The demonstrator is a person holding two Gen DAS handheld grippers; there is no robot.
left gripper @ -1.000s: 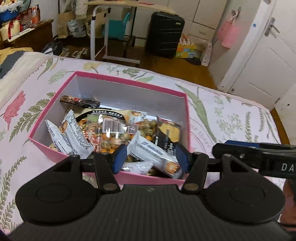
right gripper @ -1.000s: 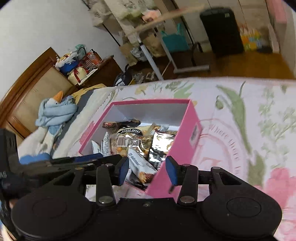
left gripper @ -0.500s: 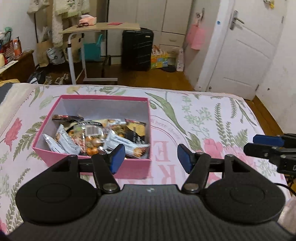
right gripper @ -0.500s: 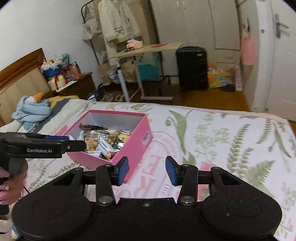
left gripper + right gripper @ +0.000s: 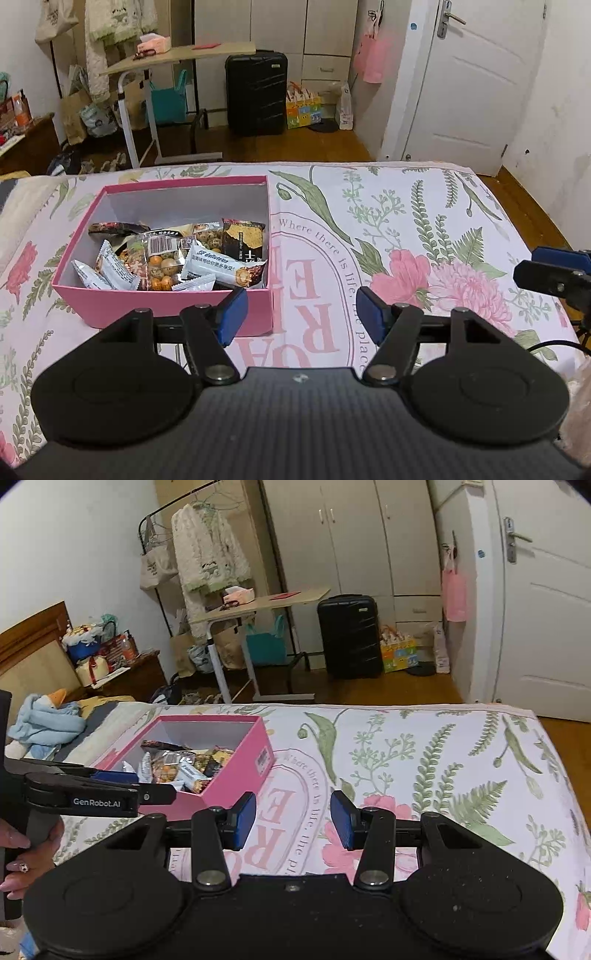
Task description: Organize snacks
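A pink box (image 5: 173,304) (image 5: 236,779) sits on the floral bedspread, filled with several wrapped snacks (image 5: 173,258) (image 5: 181,766): white bars, a clear bag of nuts, dark cracker packs. My left gripper (image 5: 297,314) hovers in front of the box's near right corner, its jaws opening with nothing between them. In the right wrist view it shows from the side as a black bar (image 5: 99,795) held by a hand (image 5: 22,853). My right gripper (image 5: 293,819) stands open and empty over the bedspread, right of the box. Its fingertips (image 5: 554,266) show at the right edge of the left wrist view.
The floral bedspread (image 5: 424,229) stretches right of the box to the bed's edge. A blue plush toy (image 5: 44,720) lies at the headboard end. Beyond the bed stand a rolling side table (image 5: 258,605), a black suitcase (image 5: 256,94), a clothes rack and a white door (image 5: 476,81).
Both grippers have pulled back and risen away from the box, which now looks smaller and farther. The left jaws stand wider than before. The right jaws keep the same gap.
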